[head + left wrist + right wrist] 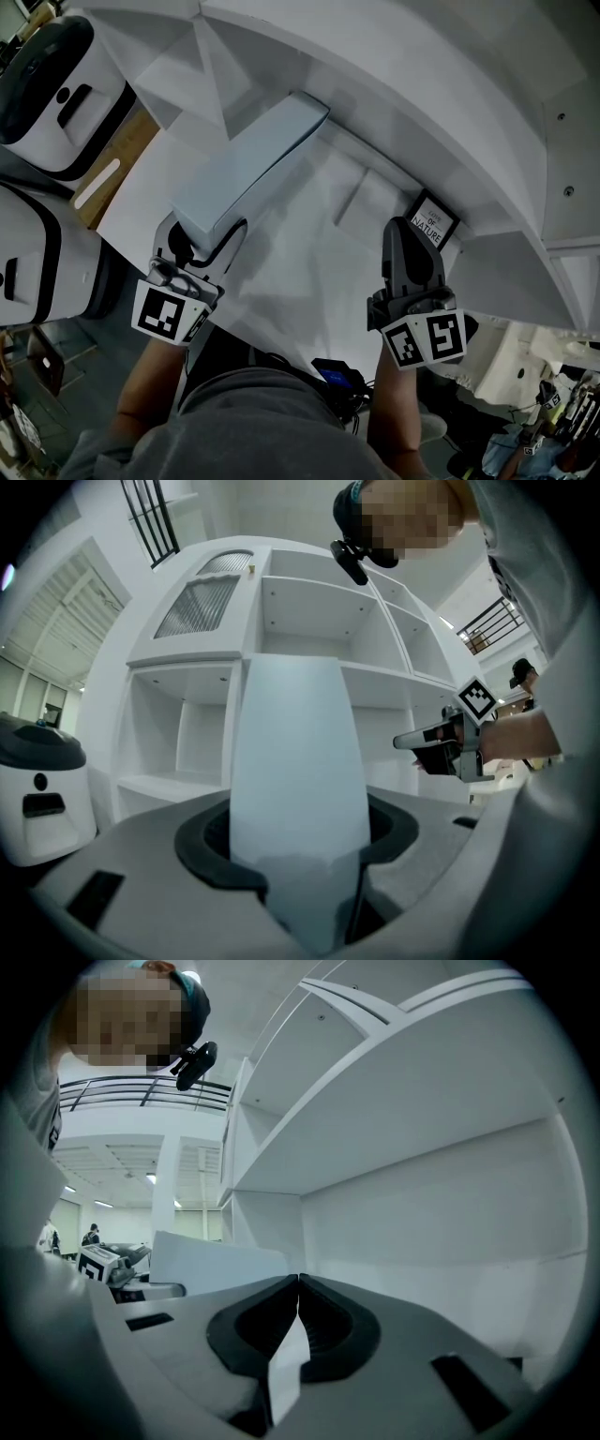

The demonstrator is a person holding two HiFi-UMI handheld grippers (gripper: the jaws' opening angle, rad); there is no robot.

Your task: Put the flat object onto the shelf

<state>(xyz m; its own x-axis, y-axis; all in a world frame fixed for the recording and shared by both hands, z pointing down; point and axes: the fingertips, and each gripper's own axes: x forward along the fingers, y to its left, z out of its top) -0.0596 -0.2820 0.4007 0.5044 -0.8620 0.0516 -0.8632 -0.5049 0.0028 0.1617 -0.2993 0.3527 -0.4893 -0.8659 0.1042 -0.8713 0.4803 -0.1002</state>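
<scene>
Left gripper (208, 242) fingers pinch the flat object (255, 161) at one end; its far tip, upper centre, may catch the shelf (309, 602) and twist free. Right gripper (403, 231) fingers are pressed together.

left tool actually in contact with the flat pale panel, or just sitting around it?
Touching. The left gripper view shows the flat panel clamped by the left tool: both pads sit tight against its faces, with no gap either side.
</scene>
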